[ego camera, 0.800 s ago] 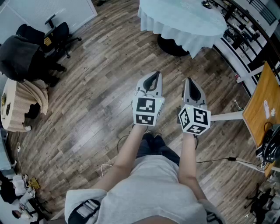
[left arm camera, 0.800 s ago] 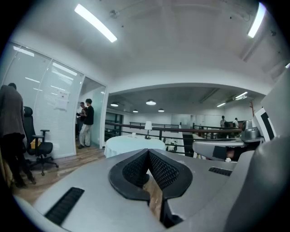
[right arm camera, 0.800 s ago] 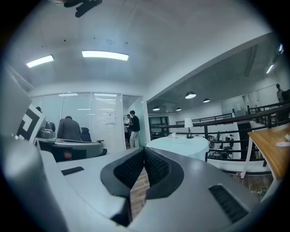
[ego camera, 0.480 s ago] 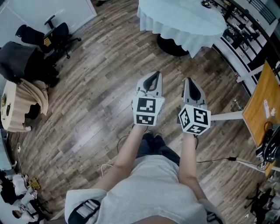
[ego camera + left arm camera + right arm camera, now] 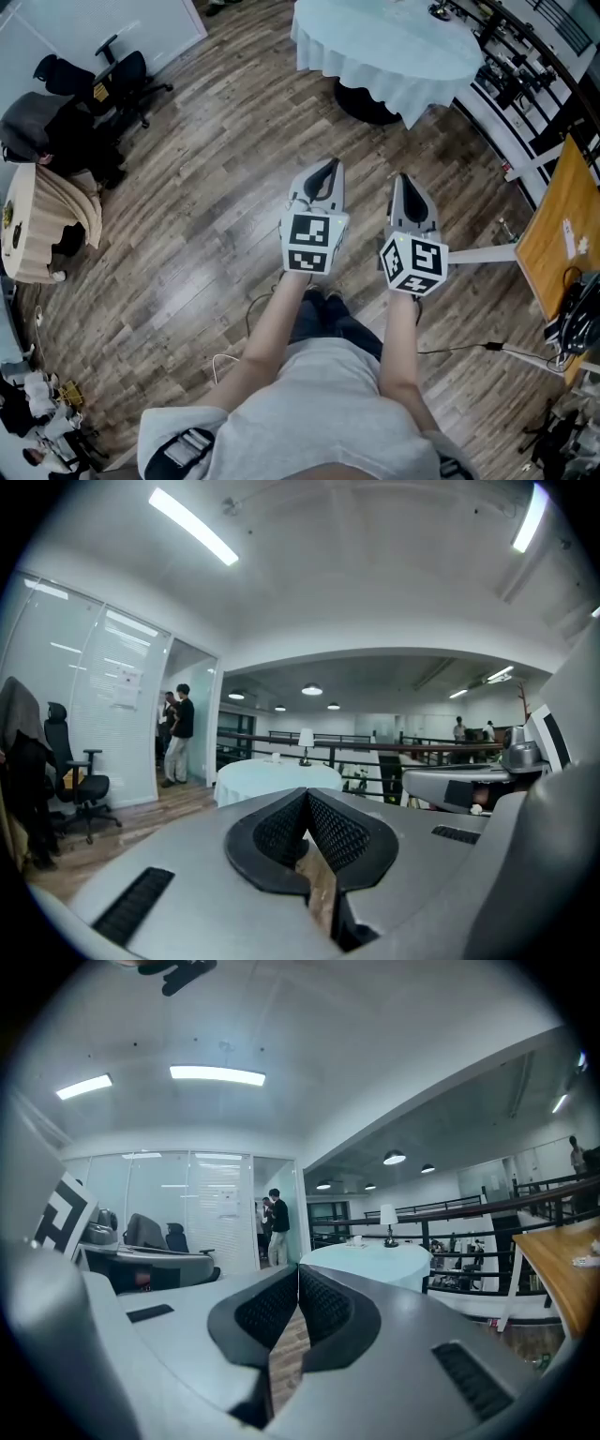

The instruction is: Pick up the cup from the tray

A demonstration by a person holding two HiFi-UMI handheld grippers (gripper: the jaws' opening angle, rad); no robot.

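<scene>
No brand or legible writing is seen. Black-and-white square patterns are borne by the marker cubes (image 5: 309, 242), and sheets are pinned on a glass wall (image 5: 125, 682), but their print is too small to be read.

The left gripper (image 5: 306, 797) and the right gripper (image 5: 298, 1271) are held side by side, close together, above a wooden floor (image 5: 206, 216), both pointed toward a round table (image 5: 394, 56) draped in a pale cloth. The jaws of each are pressed together, the ribbed pads meeting at the tips with nothing pinched between them; only a strip of floor is seen through the slit behind the pads.

A lamp (image 5: 306, 742) and a small white thing (image 5: 275, 757) are seen on the table. The cup cannot be picked out with certainty, nor can a tray; whatever stands on the table is too small to be told. The table lies well apart from both grippers, and only bare floor is seen between.

Black office chairs (image 5: 131, 70) are grouped at the left, by the glass wall. A dark railing (image 5: 525, 66) runs behind the table, and a wooden board (image 5: 562, 225) is seen at the right edge. Two people (image 5: 178, 733) are standing by a doorway beyond the glass wall.
</scene>
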